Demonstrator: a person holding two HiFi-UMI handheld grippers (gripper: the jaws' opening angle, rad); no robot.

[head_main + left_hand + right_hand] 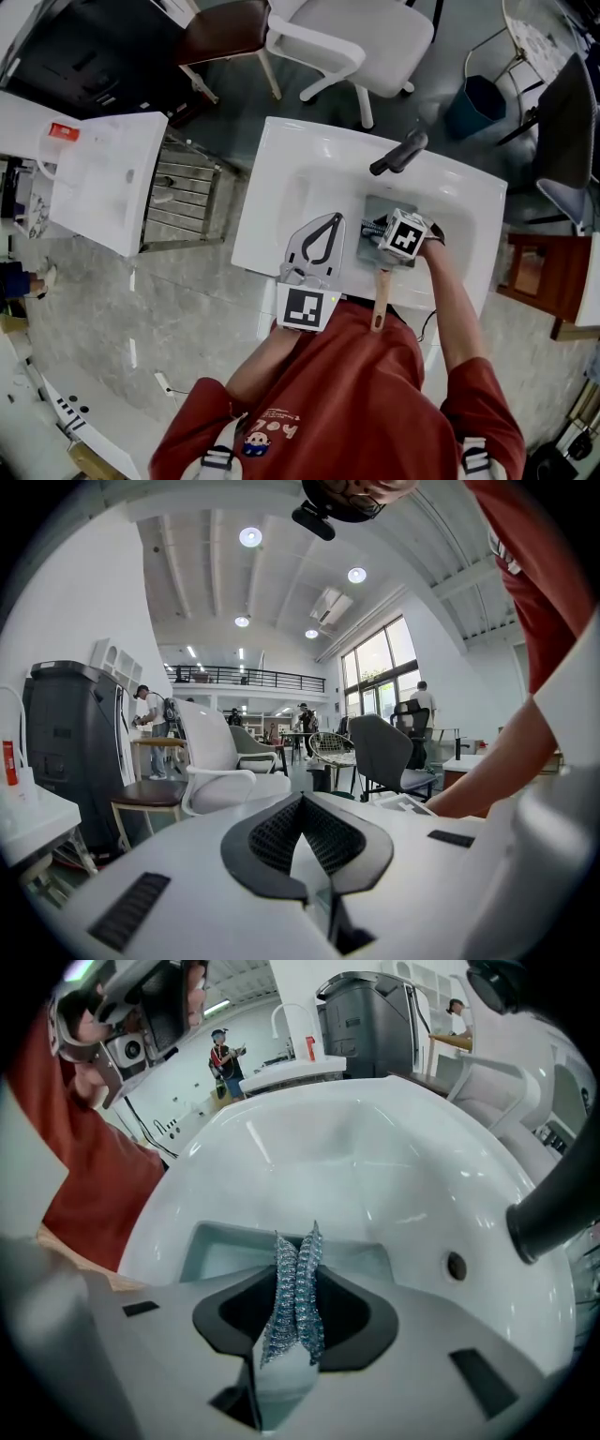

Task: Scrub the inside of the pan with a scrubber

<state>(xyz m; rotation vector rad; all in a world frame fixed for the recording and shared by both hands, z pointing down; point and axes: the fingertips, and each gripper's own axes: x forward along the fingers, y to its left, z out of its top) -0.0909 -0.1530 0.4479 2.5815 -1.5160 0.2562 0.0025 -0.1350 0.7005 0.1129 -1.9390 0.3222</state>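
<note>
The pan (373, 214), a square grey one, sits in the bowl of the white sink (281, 159), toward its right and front. Its wooden handle (380, 298) reaches over the front edge toward the person. The right gripper (390, 236) is down inside the pan, clenched on a silvery-blue mesh scrubber (300, 1290) that stands pinched upright between the jaws. The pan's pale wall (217, 1244) rises just beyond it, so room inside the pan is tight on every side.

The left gripper (330, 225) hangs over the sink's left side, beside the pan but apart from it, jaws drawn together on nothing.

The black faucet (398, 153) leans in from the back edge, just above the pan's far side and close to the right gripper. An overflow hole (456, 1266) shows in the bowl's wall near it. The bowl's left half lies open.

Off the sink's left edge stand a metal rack (183, 192) and a second white basin (108, 178), and behind the back edge a white chair (366, 37).
</note>
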